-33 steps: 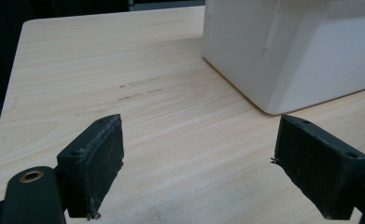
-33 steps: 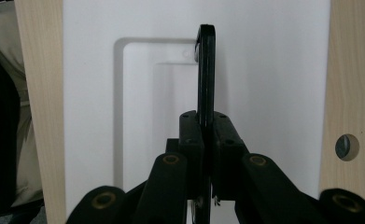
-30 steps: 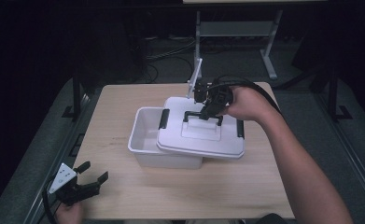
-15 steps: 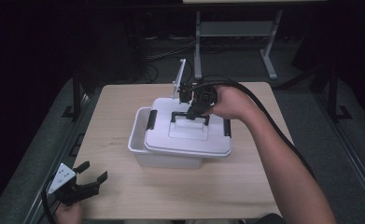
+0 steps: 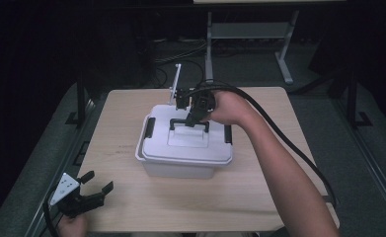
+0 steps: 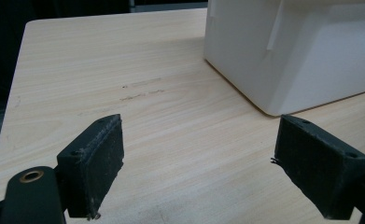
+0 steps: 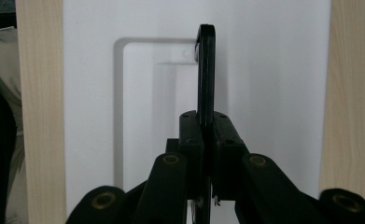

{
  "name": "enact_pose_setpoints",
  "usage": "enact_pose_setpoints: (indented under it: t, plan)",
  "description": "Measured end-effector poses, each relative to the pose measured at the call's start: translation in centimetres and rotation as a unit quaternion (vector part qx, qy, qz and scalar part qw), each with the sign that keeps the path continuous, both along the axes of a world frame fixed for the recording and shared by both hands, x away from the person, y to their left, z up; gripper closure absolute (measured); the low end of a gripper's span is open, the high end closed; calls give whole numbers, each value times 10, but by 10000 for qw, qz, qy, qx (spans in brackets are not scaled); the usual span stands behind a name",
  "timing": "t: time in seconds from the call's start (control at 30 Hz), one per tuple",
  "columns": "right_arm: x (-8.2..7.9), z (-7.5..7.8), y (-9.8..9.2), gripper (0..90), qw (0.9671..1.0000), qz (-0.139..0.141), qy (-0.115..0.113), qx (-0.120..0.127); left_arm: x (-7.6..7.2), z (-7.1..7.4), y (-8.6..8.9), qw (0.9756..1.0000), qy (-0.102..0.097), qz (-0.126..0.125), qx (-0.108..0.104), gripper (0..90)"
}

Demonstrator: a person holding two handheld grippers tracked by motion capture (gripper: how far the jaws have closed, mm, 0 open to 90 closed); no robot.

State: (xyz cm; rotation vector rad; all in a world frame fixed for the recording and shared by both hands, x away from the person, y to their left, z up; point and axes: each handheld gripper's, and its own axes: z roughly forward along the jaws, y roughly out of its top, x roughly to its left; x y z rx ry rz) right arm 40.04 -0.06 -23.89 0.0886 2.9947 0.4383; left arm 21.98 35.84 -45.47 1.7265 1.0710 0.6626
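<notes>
A white lidded storage box (image 5: 184, 148) sits mid-table, its lid (image 5: 188, 140) on top with a black handle (image 5: 189, 123) standing upright. The right gripper (image 5: 193, 114) pinches that handle between closed jaws, above the box. Near the box's front-left corner, at the wooden table (image 5: 121, 143) edge, the left gripper (image 5: 94, 185) rests spread wide, holding nothing.

Light wooden table (image 5: 131, 148), white lidded box (image 5: 180, 165) near its middle.
</notes>
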Motion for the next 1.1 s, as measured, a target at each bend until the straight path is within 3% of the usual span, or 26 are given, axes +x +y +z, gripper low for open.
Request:
enact_pose_setpoints:
  t: [0.47,1.1]
  plan:
    - [9,-8,27,845,9999,93,75,-101,-1,0,2,10000,-5,0,-11,151]
    - [22,-26,38,843,9998,5,187,-113,-1,0,3,10000,-41,28,-33,150]
